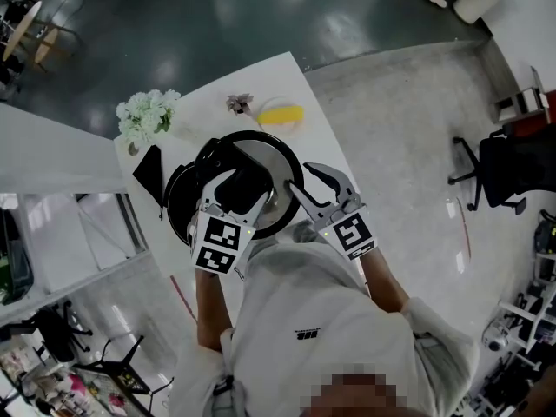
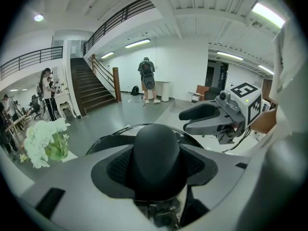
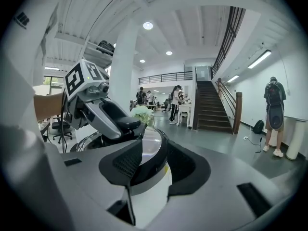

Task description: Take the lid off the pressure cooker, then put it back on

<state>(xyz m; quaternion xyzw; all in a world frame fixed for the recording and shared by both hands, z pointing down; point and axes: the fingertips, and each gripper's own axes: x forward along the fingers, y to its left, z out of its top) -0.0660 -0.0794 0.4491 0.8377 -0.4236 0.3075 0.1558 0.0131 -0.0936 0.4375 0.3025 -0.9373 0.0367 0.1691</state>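
The pressure cooker's lid (image 1: 276, 165), silver with a black rim, hangs between both grippers above the white table (image 1: 204, 98), shifted right of the black pot (image 1: 176, 200). My left gripper (image 1: 239, 191) is shut on the lid's black knob (image 2: 156, 150), which fills the space between its pads (image 2: 115, 166). My right gripper (image 1: 301, 182) is shut on the lid's rim (image 3: 150, 154) at the right side. In the left gripper view the right gripper (image 2: 204, 119) shows beyond the knob. In the right gripper view the left gripper (image 3: 120, 123) sits over the lid.
A bunch of white flowers (image 1: 148, 113) stands at the table's far left, with a yellow object (image 1: 282, 114) and a small pinkish item (image 1: 239, 102) at the far edge. A black flat thing (image 1: 149, 172) lies left of the pot. An office chair (image 1: 508, 168) stands off right.
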